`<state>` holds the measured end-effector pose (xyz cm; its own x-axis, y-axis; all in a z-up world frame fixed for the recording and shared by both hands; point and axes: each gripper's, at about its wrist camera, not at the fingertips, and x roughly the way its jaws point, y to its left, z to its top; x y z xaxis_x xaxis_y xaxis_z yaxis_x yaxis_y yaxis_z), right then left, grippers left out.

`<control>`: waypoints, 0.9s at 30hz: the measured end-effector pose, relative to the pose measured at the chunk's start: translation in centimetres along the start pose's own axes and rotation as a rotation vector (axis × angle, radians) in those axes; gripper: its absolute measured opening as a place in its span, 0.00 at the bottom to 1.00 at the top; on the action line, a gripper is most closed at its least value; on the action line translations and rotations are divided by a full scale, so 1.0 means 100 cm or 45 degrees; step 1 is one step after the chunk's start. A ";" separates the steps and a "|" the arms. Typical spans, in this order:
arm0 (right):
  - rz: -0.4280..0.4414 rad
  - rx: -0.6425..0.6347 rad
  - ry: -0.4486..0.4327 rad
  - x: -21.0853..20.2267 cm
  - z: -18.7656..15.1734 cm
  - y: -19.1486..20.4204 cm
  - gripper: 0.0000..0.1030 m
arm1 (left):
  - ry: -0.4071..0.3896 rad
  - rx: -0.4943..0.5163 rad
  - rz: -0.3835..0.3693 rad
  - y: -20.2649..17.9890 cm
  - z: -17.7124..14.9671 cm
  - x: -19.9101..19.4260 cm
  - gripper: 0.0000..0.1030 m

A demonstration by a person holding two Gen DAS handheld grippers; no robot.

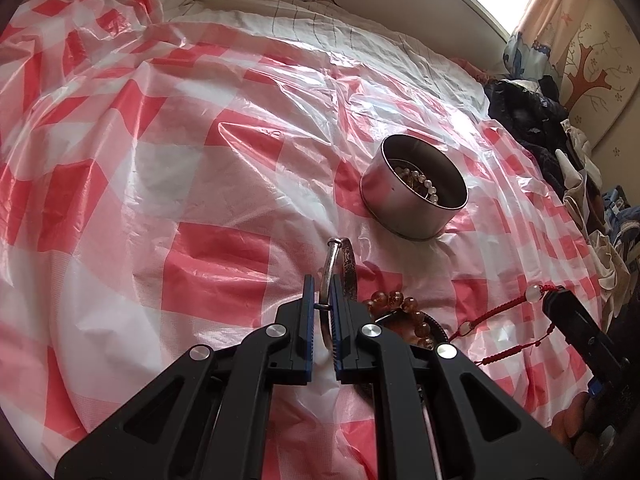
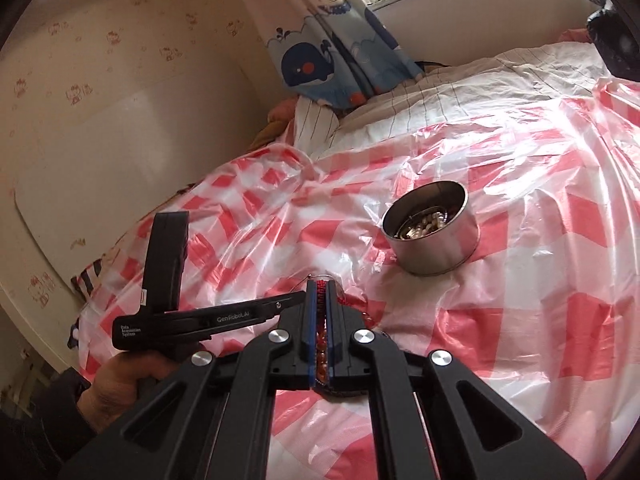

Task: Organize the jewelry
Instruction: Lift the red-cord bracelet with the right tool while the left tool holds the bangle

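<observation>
A round metal tin [image 1: 414,196] holding pearl and amber beads stands on the red-checked plastic sheet; it also shows in the right wrist view [image 2: 431,229]. My left gripper [image 1: 323,300] is shut on a silver bangle [image 1: 331,264], with a second darker bangle [image 1: 349,268] against it. An amber bead bracelet [image 1: 404,312] lies just right of it. My right gripper [image 2: 321,292] is shut on a red cord bracelet [image 2: 320,300], whose cord and clear bead [image 1: 534,292] show in the left wrist view. Amber beads [image 2: 321,350] show between its fingers.
The checked plastic sheet [image 1: 160,160] covers a bed. Dark clothes [image 1: 532,120] are piled at its right edge. A whale-print curtain [image 2: 332,52] and pillows lie at the bed's head. The left gripper's body and the hand [image 2: 120,376] sit left in the right wrist view.
</observation>
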<state>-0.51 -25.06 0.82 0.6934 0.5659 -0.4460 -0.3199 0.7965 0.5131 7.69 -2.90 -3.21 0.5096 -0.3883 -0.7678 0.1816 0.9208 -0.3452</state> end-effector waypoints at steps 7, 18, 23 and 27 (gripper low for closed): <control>-0.009 0.013 0.013 0.004 -0.001 -0.003 0.04 | -0.009 0.037 0.019 -0.006 0.000 -0.001 0.06; -0.024 0.049 0.006 0.004 -0.002 -0.011 0.04 | -0.041 0.086 0.029 -0.013 0.001 -0.007 0.06; -0.024 0.064 0.005 0.004 -0.002 -0.013 0.04 | -0.061 0.123 0.061 -0.018 0.001 -0.009 0.06; -0.024 0.063 0.005 0.004 -0.002 -0.014 0.04 | -0.069 0.157 0.084 -0.022 0.001 -0.010 0.06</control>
<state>0.08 -25.86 -0.23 0.6966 0.5518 -0.4586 -0.2744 0.7954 0.5404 6.85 -4.53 -1.64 0.5678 -0.3271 -0.7554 0.2462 0.9431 -0.2233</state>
